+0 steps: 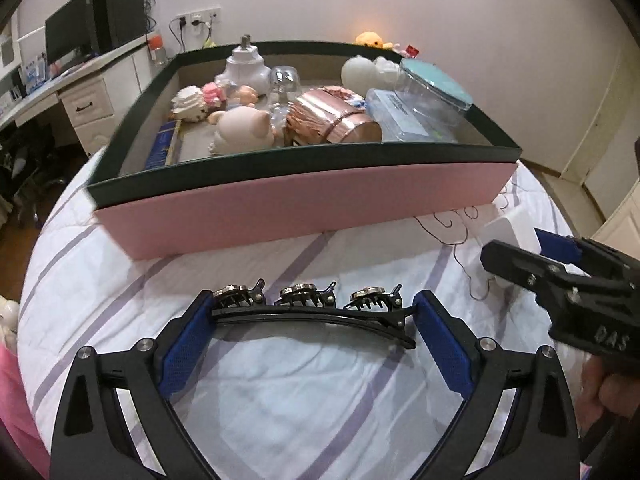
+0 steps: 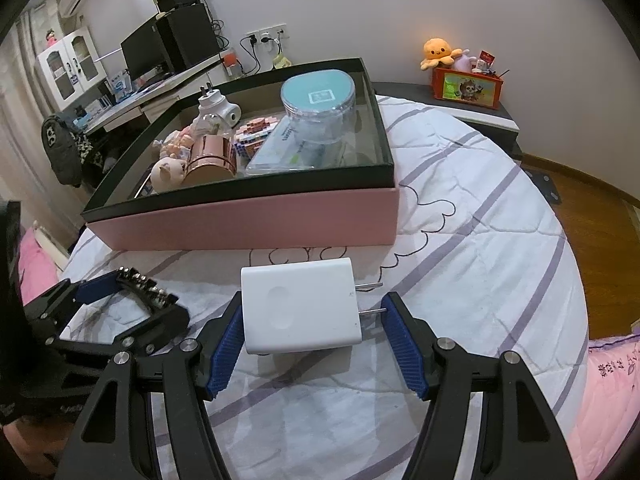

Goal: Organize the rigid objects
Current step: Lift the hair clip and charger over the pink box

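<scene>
A black hair clip (image 1: pixel 312 308) with three jewelled claws lies across the gap of my left gripper (image 1: pixel 316 332); both blue pads touch its ends. It also shows in the right wrist view (image 2: pixel 144 286). My right gripper (image 2: pixel 316 344) is open around a white plug charger (image 2: pixel 300 306) lying on the quilt; its left pad touches the charger, the right pad stands apart by the prongs. A pink box (image 1: pixel 304 204) with a dark green rim sits beyond, holding figurines, a copper tin (image 1: pixel 336 118) and a clear jar (image 2: pixel 318 106).
The white quilt (image 2: pixel 480 240) with purple stripes covers a round surface. A desk with monitor (image 2: pixel 144 54) stands at the back left. An orange box with plush toys (image 2: pixel 466 84) sits on a shelf at the back right. Wooden floor (image 2: pixel 592 216) lies right.
</scene>
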The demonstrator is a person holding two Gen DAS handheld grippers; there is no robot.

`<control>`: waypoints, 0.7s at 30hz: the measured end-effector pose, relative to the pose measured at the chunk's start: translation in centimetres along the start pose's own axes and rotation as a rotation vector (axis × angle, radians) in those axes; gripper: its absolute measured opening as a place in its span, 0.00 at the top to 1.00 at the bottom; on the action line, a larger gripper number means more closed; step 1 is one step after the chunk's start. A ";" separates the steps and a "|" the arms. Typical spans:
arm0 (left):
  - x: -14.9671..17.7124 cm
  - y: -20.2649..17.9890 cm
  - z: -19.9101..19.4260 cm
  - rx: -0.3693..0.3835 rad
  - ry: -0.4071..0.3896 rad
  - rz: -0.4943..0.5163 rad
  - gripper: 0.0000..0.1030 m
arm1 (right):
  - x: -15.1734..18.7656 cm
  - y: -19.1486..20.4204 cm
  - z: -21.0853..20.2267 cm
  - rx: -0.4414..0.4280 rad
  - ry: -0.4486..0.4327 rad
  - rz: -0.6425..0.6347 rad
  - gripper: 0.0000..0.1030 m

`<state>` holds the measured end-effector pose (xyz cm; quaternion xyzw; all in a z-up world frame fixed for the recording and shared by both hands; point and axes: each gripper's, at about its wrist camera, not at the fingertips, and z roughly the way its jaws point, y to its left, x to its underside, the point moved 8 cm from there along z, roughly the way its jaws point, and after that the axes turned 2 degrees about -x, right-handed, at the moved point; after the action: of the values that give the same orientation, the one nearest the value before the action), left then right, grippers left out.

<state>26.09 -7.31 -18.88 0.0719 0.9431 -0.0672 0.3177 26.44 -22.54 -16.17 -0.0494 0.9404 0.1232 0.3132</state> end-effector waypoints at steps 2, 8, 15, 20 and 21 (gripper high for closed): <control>0.1 0.6 -1.0 -0.013 -0.018 -0.002 0.05 | -0.2 0.4 -0.3 0.000 -0.006 -0.008 0.34; -0.9 2.3 -3.5 -0.038 -0.072 -0.019 0.05 | -0.8 1.8 -1.1 -0.009 -0.023 -0.035 0.34; -3.4 3.5 -5.7 -0.042 -0.138 -0.020 0.05 | -2.5 3.9 -2.4 -0.023 -0.054 -0.078 0.34; -7.3 4.7 -7.3 -0.044 -0.210 -0.020 0.05 | -6.4 5.1 -3.9 -0.024 -0.120 -0.124 0.34; -8.1 4.9 -7.4 -0.045 -0.222 -0.021 0.05 | -7.3 5.3 -4.0 -0.022 -0.134 -0.134 0.34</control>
<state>29.00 -1.99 -8.46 0.0468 0.9040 -0.0571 0.4212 29.02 -18.38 -7.61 -0.1071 0.9105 0.1155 0.3822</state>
